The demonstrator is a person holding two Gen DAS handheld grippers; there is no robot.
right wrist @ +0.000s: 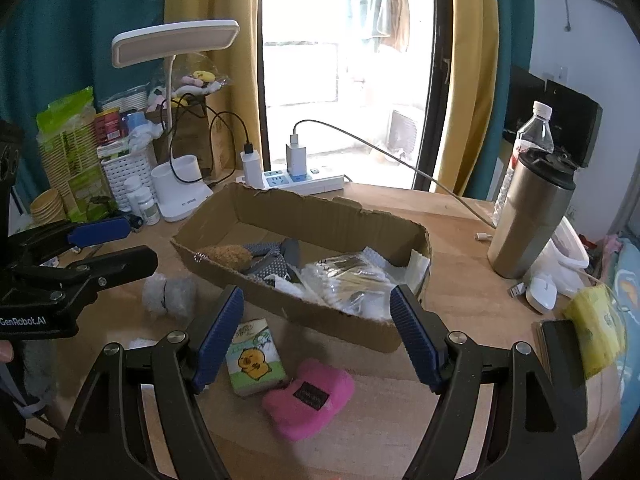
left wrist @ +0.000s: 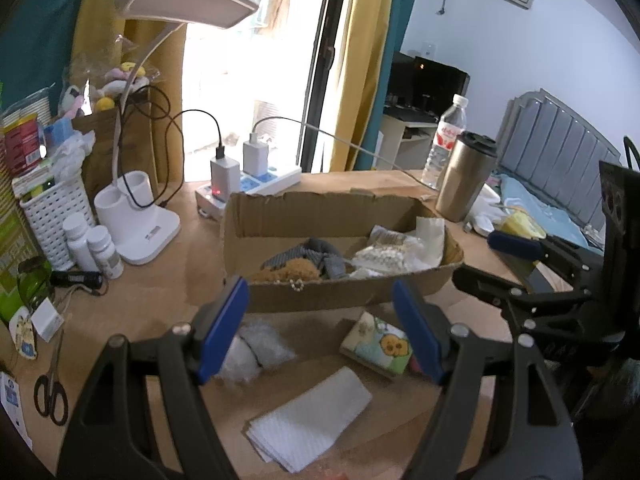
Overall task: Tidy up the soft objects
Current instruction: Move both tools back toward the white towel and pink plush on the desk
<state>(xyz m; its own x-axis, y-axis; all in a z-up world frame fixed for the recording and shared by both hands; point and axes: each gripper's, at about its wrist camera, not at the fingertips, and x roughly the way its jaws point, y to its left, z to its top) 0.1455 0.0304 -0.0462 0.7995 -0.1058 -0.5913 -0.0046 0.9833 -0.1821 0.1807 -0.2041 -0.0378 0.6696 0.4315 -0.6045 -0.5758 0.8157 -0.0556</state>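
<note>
An open cardboard box [left wrist: 256, 216] [right wrist: 320, 216] stands mid-table and holds a brown fuzzy item [left wrist: 290, 270], grey knit cloth [left wrist: 320, 254] and white packets [left wrist: 384, 254]. In front of it lie a cartoon tissue pack [left wrist: 380, 344] [right wrist: 254, 360], a grey fluffy wad [left wrist: 256, 348] [right wrist: 170, 294], a folded white cloth [left wrist: 312, 412] and a pink plush pouch [right wrist: 308, 396]. My left gripper [left wrist: 320, 328] is open and empty above these items. My right gripper [right wrist: 316, 332] is open and empty, over the tissue pack and pouch.
A white desk lamp [left wrist: 136, 224], power strip with chargers [left wrist: 256, 184], pill bottles [left wrist: 94, 246], white basket [left wrist: 52, 216] and scissors [left wrist: 50, 392] crowd the left. A steel tumbler [right wrist: 528, 216] and water bottle [right wrist: 532, 136] stand at right, with a mouse [right wrist: 542, 292].
</note>
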